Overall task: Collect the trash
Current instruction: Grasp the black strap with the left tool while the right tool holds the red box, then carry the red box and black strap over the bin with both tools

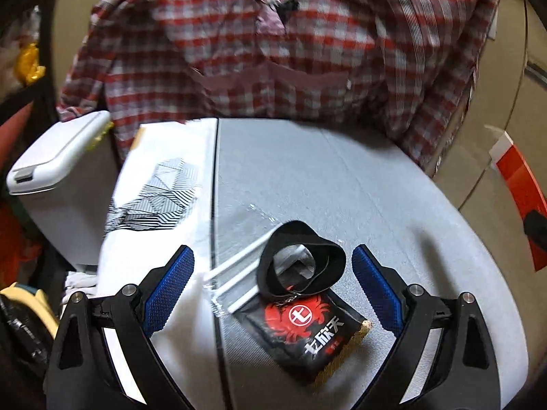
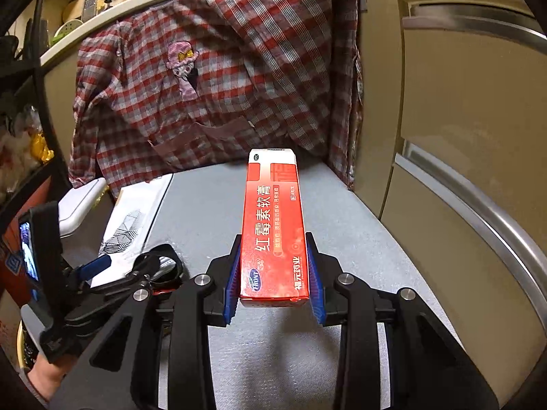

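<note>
The far half of the grey woven surface (image 2: 205, 205) lies bare, giving open passage ahead. A red-and-white checked shirt (image 2: 218, 78) hangs across the back edge, closing it. On the left, a white lidded plastic bin (image 1: 58, 171) stands just beside the surface. Beige cabinet doors (image 2: 461, 130) wall the right side.
</note>
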`<state>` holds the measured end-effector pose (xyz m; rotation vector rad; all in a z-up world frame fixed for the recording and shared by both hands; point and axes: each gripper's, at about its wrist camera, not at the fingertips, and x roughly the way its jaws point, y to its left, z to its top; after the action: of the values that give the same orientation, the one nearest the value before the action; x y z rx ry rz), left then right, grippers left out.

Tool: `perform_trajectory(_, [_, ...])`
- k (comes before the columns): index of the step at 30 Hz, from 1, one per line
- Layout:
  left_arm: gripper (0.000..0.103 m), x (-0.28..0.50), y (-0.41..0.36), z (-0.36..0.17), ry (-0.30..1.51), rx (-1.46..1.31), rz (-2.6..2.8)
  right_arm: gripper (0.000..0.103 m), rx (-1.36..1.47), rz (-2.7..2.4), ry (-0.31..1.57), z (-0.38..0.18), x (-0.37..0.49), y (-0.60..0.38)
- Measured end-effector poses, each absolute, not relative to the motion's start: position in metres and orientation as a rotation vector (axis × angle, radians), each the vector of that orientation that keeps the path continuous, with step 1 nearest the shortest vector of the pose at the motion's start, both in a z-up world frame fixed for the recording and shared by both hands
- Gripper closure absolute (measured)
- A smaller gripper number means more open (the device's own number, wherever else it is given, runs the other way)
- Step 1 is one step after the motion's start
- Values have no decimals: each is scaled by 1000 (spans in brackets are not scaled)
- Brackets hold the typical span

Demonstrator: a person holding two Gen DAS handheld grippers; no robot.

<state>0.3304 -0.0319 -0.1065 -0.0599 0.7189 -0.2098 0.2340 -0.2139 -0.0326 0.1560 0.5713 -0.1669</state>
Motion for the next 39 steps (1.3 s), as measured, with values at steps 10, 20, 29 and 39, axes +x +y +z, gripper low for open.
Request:
perform_trajectory(10, [87, 341, -30, -118, 783, -70, -255, 69, 152, -179, 588, -40, 241, -214])
perform_trajectory(20, [100, 297, -7, -53, 663, -51, -243, 69, 179, -157, 559, -28, 230, -212])
perform_trajectory(29, [100, 234, 36, -2, 629, -41, -135, 69, 174, -53, 502, -1, 207, -178])
perform_trajectory(39, [100, 170, 108, 26, 612, -53, 20, 69, 126, 157, 495, 15, 186, -98])
